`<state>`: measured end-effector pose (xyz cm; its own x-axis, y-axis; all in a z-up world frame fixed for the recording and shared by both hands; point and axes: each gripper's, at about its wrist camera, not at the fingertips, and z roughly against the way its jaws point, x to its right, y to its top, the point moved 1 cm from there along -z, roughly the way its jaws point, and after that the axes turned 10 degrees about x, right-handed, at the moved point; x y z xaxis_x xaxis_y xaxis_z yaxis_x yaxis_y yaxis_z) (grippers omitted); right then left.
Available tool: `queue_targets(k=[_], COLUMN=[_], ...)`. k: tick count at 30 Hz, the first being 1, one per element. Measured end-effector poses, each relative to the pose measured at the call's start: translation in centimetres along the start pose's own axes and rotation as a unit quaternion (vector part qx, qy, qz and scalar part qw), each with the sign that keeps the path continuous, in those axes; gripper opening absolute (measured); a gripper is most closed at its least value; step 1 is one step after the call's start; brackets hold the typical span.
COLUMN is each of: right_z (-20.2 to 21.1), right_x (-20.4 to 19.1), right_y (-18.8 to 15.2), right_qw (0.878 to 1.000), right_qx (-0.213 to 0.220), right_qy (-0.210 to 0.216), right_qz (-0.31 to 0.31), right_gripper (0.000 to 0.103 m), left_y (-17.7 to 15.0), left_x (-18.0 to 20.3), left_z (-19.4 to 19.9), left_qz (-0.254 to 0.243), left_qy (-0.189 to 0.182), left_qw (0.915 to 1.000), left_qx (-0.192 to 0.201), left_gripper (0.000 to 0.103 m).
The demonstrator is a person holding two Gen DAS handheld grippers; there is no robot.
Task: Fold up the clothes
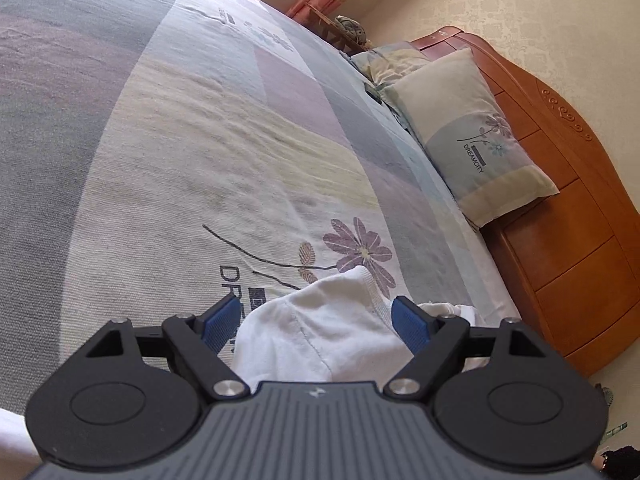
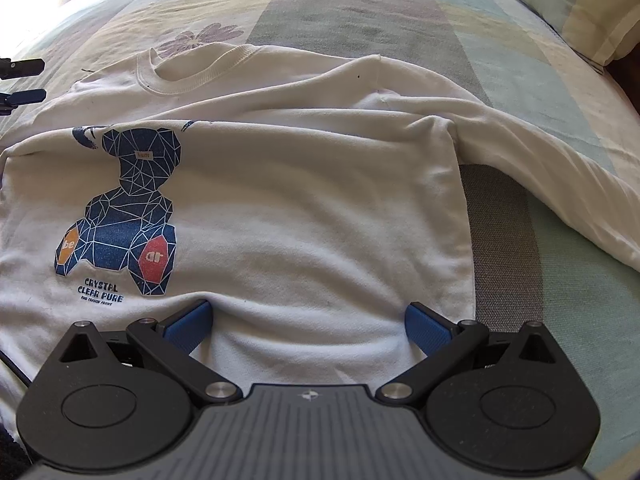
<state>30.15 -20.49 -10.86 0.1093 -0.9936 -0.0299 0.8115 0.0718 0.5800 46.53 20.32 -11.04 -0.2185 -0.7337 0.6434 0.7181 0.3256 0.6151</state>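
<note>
Sweatshirt (image 2: 280, 208), white with a blue bear print, lies spread on the bed (image 1: 160, 140). Left gripper (image 1: 320, 316): jaws spread around a raised cuff. Right gripper (image 2: 308, 320): jaws spread over the hem at 6 o'clock. Pillow (image 1: 472, 132) at 2 o'clock.

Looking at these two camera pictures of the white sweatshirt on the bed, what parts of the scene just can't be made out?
- Left wrist view: most of the sweatshirt is hidden behind the left gripper; only a bunched fold shows between its open jaws.
- Right wrist view: the sweatshirt's hem is covered by the right gripper, and its sleeve is cut off by the right edge.
- Right wrist view: the pillow is cropped by the top corner.
</note>
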Motion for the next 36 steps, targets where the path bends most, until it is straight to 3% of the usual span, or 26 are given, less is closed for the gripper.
queue_targets(k=[6, 10, 12, 16, 20, 24, 28, 31, 34, 36], right_z=[0.1, 0.1, 0.1, 0.1, 0.2, 0.3, 0.2, 0.2, 0.2, 0.2], right_x=[0.1, 0.1, 0.1, 0.1, 0.2, 0.2, 0.2, 0.1, 0.1, 0.1], right_y=[0.0, -0.1, -0.1, -0.3, -0.3, -0.5, -0.4, -0.3, -0.3, -0.4], right_qw=[1.000, 1.000, 1.000, 1.000, 1.000, 1.000, 1.000, 1.000, 1.000, 1.000], right_qx=[-0.001, 0.001, 0.002, 0.012, 0.016, 0.021, 0.020, 0.015, 0.013, 0.018], right_qy=[0.001, 0.001, 0.002, 0.004, 0.007, 0.009, 0.008, 0.006, 0.005, 0.003], right_qz=[0.000, 0.001, 0.002, 0.003, 0.005, 0.006, 0.006, 0.005, 0.003, 0.001], right_gripper=[0.103, 0.103, 0.103, 0.103, 0.103, 0.103, 0.103, 0.103, 0.103, 0.103], left_y=[0.4, 1.7, 2.2, 3.2, 3.6, 3.9, 4.5, 4.4, 3.9, 3.8], left_x=[2.2, 1.4, 0.2, -2.2, -3.4, -3.6, -2.4, -1.3, -1.2, -2.0], left_z=[-2.9, -4.8, -5.2, -5.5, -6.3, -8.0, -10.4, -11.0, -9.9, -9.1], left_qz=[-0.058, -0.056, -0.038, -0.004, 0.037, 0.042, 0.022, -0.002, -0.018, -0.014], left_qy=[-0.008, -0.018, -0.034, -0.070, -0.113, -0.144, -0.155, -0.151, -0.156, -0.164], left_qw=[0.9982, 0.9974, 0.9957, 0.9885, 0.9733, 0.9657, 0.9642, 0.9597, 0.9478, 0.9455], left_qx=[-0.011, -0.042, -0.077, -0.134, -0.196, -0.212, -0.214, -0.237, -0.278, -0.281], left_gripper=[0.082, 0.076, 0.076, 0.076, 0.079, 0.080, 0.080, 0.080, 0.080, 0.080])
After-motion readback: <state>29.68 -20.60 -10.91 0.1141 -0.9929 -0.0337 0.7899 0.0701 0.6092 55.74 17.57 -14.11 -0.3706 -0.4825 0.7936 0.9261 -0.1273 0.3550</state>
